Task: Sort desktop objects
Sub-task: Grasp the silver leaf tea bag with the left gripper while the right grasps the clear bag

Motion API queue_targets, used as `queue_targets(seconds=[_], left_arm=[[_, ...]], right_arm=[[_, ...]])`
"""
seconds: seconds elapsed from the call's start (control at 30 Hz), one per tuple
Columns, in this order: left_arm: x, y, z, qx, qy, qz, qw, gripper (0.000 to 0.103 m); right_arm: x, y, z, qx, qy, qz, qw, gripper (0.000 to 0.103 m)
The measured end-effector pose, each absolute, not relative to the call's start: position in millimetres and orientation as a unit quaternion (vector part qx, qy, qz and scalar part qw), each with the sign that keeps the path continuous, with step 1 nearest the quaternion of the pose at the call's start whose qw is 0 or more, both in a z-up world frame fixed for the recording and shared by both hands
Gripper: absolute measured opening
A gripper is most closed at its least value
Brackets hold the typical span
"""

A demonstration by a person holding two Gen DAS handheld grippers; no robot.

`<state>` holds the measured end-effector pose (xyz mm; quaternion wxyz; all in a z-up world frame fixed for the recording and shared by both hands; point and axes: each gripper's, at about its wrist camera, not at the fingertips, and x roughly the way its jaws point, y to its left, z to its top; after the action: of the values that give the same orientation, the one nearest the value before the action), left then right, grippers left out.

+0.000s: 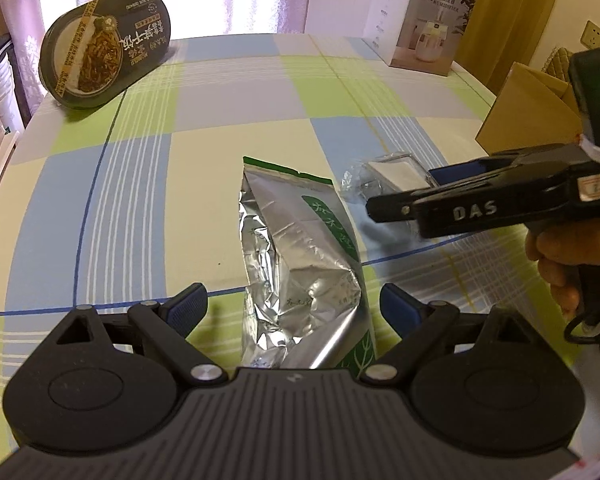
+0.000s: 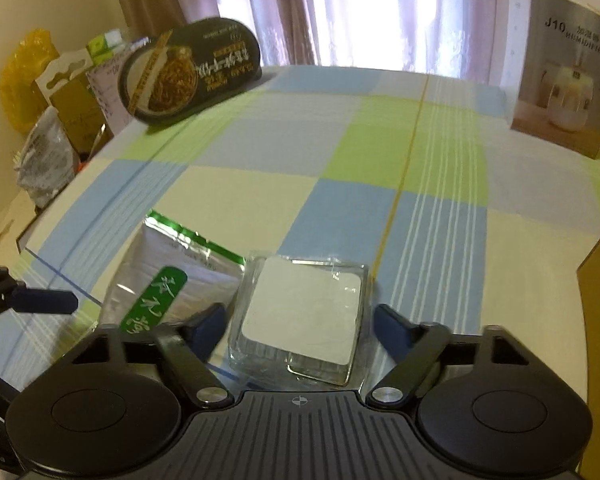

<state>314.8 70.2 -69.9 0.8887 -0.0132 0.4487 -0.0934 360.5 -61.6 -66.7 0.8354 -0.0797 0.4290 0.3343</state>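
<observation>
two grippers over a checked green, blue and cream tablecloth [image 1: 188, 184], both spread wide and holding nothing. left gripper [image 1: 294, 306] straddling the near end of a crinkled silver foil pouch with green label and green top edge [image 1: 300, 256], fingers apart on either side, not touching it. pouch lying flat, long axis running away from the left wrist camera. right gripper [image 2: 300, 322] likewise open around a clear plastic square box with a white card inside [image 2: 304, 320], blue-padded fingertips [image 2: 388, 320] just beside its edges, contact not clear. from the left wrist view, seen side-on reaching in from the right, held by a hand [image 1: 556, 256], tip at the clear box [image 1: 392, 172]. box just beside the pouch's far right, edges near or touching. dark oval noodle-meal tray with printed lid [image 1: 104, 48] propped tilted at the far left table edge. white-and-grey humidifier carton [image 1: 424, 28] upright at the far right. brown cardboard box [image 1: 528, 112] off the right edge.
</observation>
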Motion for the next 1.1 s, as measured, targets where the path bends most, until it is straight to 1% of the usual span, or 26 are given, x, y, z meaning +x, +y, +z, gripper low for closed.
queue_targets(seconds=[0.03,0.17,0.3,0.33,0.37,0.4,0.43,0.47,0.6,0.63,0.77,0.87,1.1], left_arm=[[316,70,-71,-0.014,0.449,-0.094,0.888,0.091],[322,69,-73,-0.02,0.452,-0.095,0.887,0.091],[333,66,-75,-0.022,0.457,-0.099,0.884,0.09],[336,65,-76,-0.018,0.46,-0.1,0.882,0.089],[338,63,-76,-0.01,0.464,-0.101,0.88,0.087],[341,61,-78,-0.002,0.469,-0.101,0.877,0.082],[343,60,-80,0.002,0.476,-0.103,0.873,0.073],[345,59,-81,0.004,0.483,-0.106,0.869,0.069],[341,55,-78,0.011,0.492,-0.11,0.863,0.057],[336,52,-77,0.014,0.495,-0.114,0.861,0.055],[301,34,-72,0.031,0.502,-0.134,0.854,0.053],[260,18,-70,0.031,0.505,-0.146,0.85,0.053],[159,-21,-69,0.023,0.511,-0.16,0.844,0.053]], right_arm=[[360,-62,-67,-0.079,0.429,0.333,0.836,0.064],[354,-69,-62,-0.079,0.418,0.328,0.844,0.057],[340,-83,-59,-0.075,0.418,0.312,0.85,0.056],[336,-87,-59,-0.073,0.42,0.308,0.851,0.056],[332,-90,-58,-0.072,0.421,0.305,0.851,0.056],[328,-94,-58,-0.072,0.421,0.303,0.852,0.056],[322,-98,-57,-0.072,0.422,0.301,0.852,0.056],[317,-102,-57,-0.072,0.423,0.299,0.852,0.056],[293,-117,-51,-0.071,0.419,0.297,0.855,0.055],[287,-121,-48,-0.07,0.418,0.297,0.856,0.055],[256,-139,-38,-0.075,0.415,0.298,0.856,0.055],[224,-159,-33,-0.086,0.413,0.299,0.856,0.055],[155,-219,-32,-0.079,0.435,0.285,0.851,0.055]])
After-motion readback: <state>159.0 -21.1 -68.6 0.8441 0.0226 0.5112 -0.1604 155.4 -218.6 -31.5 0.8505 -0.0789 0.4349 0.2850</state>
